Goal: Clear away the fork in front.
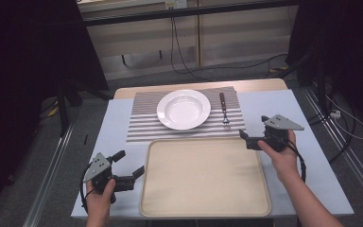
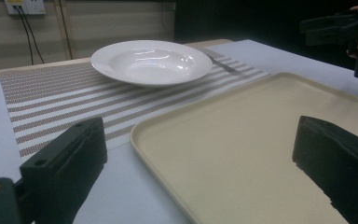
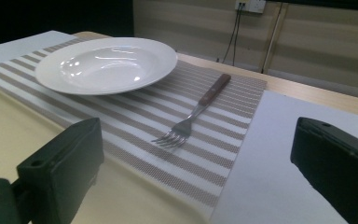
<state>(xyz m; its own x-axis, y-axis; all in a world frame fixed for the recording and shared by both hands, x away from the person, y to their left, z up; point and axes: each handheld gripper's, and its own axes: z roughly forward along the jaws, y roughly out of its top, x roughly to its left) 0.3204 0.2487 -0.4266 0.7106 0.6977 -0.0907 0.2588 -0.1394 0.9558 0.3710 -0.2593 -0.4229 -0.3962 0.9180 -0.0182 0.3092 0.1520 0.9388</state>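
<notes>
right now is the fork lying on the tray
No, the fork lies on the striped placemat to the right of the white plate, while the beige tray holds nothing.

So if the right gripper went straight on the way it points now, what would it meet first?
Probably the fork: in the right gripper view it lies on the placemat between the open jaws, tines toward the right gripper. The plate sits off to one side. Depth is uncertain.

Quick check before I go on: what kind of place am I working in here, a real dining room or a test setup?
Most likely a lab or recording setup, not a dining room. The plate, fork and striped placemat sit staged beside an empty tray, with black curtains around and loose cables on the floor.
</notes>
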